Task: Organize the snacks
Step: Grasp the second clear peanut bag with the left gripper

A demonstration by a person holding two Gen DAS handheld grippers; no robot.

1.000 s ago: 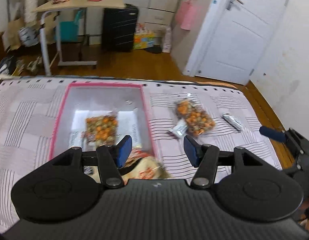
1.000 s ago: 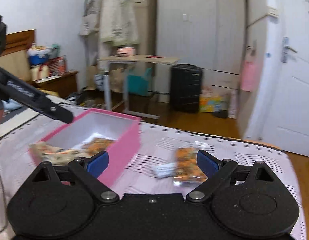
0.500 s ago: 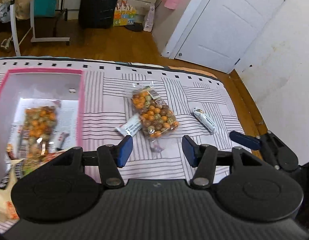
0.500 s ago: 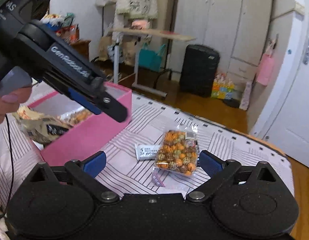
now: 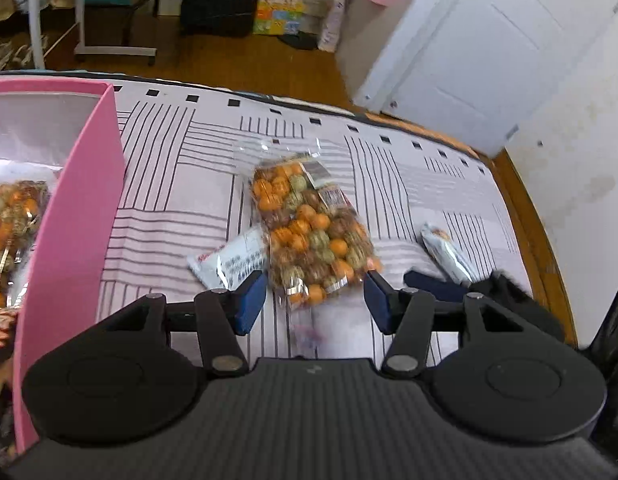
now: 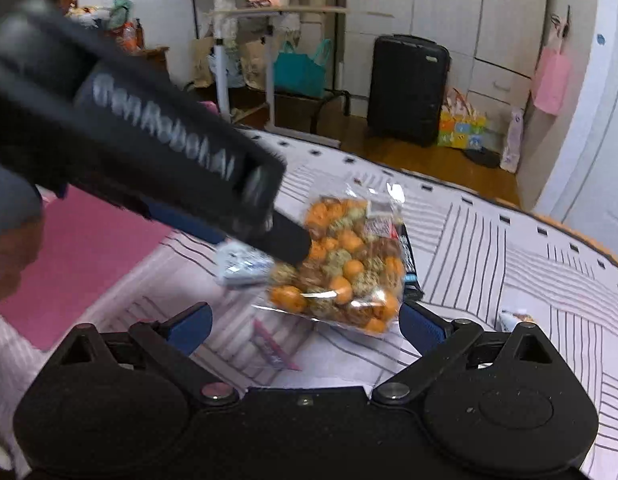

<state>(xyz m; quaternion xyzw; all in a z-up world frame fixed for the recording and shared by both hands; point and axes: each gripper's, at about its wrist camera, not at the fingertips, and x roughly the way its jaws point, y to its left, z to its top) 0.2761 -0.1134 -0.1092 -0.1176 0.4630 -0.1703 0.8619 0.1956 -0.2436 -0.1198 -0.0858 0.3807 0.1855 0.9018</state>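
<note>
A clear bag of orange and green snack balls lies on the striped cloth, over the end of a small white packet. My left gripper is open and empty, its jaws either side of the bag's near end. The bag also shows in the right wrist view. My right gripper is open and empty just short of it, and the left gripper's body crosses above. A silver snack bar lies to the right. The pink box at left holds another ball bag.
The cloth-covered table ends at its far edge above a wooden floor. A black suitcase, a rolling desk and a white door stand behind. A small pink wrapper scrap lies near my right gripper.
My left gripper has moved right from over the pink box to the ball bag on the cloth. My right gripper has come down and forward toward the same bag. Both stay open.
</note>
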